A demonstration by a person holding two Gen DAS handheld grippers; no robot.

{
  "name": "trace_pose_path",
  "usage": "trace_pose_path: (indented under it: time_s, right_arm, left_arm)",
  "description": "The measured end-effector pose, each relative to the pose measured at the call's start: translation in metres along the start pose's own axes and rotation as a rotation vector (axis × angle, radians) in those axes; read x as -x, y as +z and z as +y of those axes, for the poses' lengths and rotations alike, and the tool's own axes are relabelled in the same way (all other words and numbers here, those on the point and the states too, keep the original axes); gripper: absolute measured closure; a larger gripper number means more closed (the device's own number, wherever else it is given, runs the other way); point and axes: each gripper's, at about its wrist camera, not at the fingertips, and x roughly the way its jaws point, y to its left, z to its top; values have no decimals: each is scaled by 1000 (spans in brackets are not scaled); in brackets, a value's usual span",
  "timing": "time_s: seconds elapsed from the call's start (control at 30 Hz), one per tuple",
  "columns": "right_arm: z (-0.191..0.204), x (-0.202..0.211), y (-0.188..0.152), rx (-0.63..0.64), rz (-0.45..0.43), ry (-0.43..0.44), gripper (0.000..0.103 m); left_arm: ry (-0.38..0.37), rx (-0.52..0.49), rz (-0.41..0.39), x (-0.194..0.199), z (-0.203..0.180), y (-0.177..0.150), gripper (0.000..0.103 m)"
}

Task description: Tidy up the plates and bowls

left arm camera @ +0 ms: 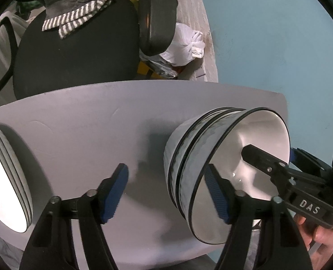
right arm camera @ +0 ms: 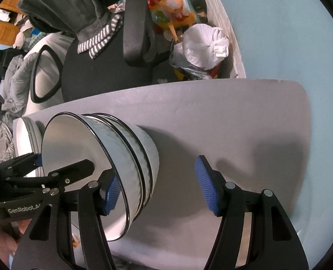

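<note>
Left wrist view: grey bench [left arm camera: 87, 121] w/ stack of bowls [left arm camera: 189, 157] at right, plates [left arm camera: 13, 175] at far left edge. Both grippers straddle the top bowl's rim, jaws apart, nothing clamped: left gripper [left arm camera: 166, 193], right gripper [right arm camera: 162, 186]. Likely mid-stacking; next move needs a firm rim pinch or a clean withdrawal. Only right wrist view shows bench's bare far corner.

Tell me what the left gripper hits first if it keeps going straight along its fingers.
Probably the bare grey table. The left gripper points down at it, the bowl stack beside its right finger; depth is unclear.
</note>
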Motion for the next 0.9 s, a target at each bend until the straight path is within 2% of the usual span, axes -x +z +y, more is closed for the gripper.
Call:
trace_pose_path:
  time_s: [0.07, 0.3, 0.37, 0.43, 0.6, 0.9]
  right_arm:
    - [0, -2, 1, 2, 12, -8, 43]
    - [1, -4, 6, -3, 49, 48, 65]
    - [3, -4, 7, 1, 54, 60, 72]
    - [6, -4, 7, 11, 55, 75, 84]
    - [15, -4, 8, 50, 57, 40, 84]
    - [12, -5, 9, 10, 64, 17, 84]
  left_arm:
    - [-14, -6, 2, 0, 0, 0, 45]
    - [-44, -29, 13, 3, -7, 0, 66]
    - [-50, -32, 20, 3, -9, 0, 72]
    - [-40, -34, 24, 3, -11, 1, 74]
    - [-43, -21, 27, 4, -10, 1, 76]
    - [-54, -24, 45, 2, -8, 0, 77]
